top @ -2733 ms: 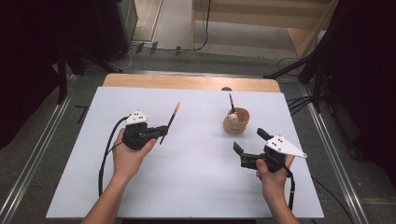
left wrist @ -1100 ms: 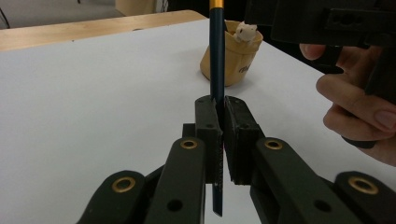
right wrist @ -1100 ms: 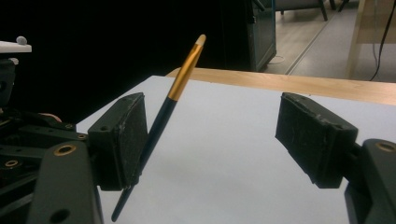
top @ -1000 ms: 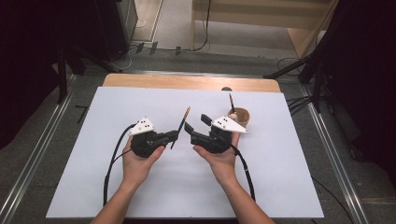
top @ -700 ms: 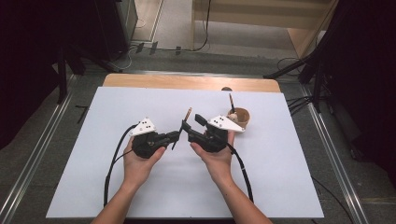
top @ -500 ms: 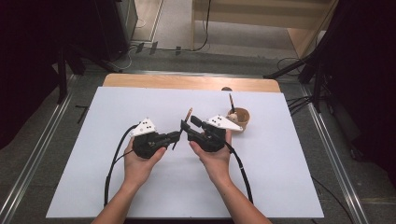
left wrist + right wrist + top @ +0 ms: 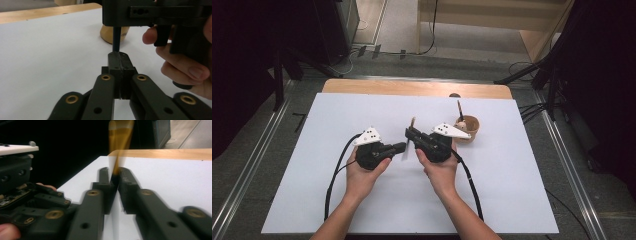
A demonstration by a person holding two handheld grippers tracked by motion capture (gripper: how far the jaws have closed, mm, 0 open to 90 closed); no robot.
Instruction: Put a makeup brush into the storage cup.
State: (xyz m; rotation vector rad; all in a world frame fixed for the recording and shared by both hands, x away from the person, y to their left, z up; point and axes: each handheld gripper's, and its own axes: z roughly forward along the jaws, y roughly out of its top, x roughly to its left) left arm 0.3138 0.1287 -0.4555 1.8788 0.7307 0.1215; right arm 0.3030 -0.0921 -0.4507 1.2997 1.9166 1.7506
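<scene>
A thin wooden stick [image 7: 412, 125] with a dark lower part stands tilted between my two grippers at the middle of the white table [image 7: 337, 115]. My left gripper [image 7: 402, 146] is shut on the stick's lower part; in the left gripper view the dark shaft [image 7: 116, 37] rises from the closed jaws [image 7: 119, 56]. My right gripper [image 7: 409, 132] comes in from the right and is shut on the same stick a little higher up. In the right gripper view the stick [image 7: 120, 135], blurred, rises from between the fingertips [image 7: 113, 173].
A small wooden bowl [image 7: 468, 129] with a second stick [image 7: 459, 107] standing in it sits just right of the right gripper, and I see it as well in the left gripper view [image 7: 108, 33]. A wooden strip [image 7: 387, 87] borders the table's far side. Cables trail toward the person.
The right gripper moved from the right side of the table to the middle and shut on the stick that the left gripper holds. The left gripper drifted slightly right.
</scene>
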